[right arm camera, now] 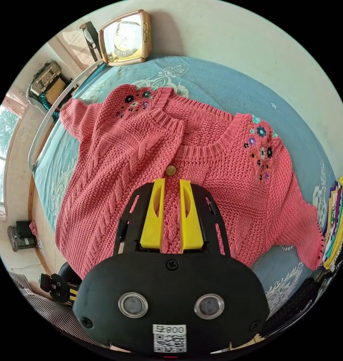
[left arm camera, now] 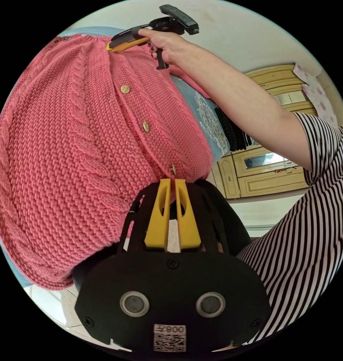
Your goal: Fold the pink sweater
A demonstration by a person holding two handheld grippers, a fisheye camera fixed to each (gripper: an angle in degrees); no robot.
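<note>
We have the pink sweater [right arm camera: 171,165] flat on the blue bedspread [right arm camera: 292,124], unfolded. Left gripper [left arm camera: 173,182] nips its hem at twelve o'clock — right gripper [right arm camera: 172,184] hovers, jaws apart. Next, we judge, comes grasping a side.

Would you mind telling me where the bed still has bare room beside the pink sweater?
In the right gripper view, bare blue bedspread runs between the pink sweater's neckline and the wall, up to the clock. A narrower strip lies along the sleeve towards the bed rail. It is crowded by the other sleeve, where a stack of folded clothes borders the bed.
</note>
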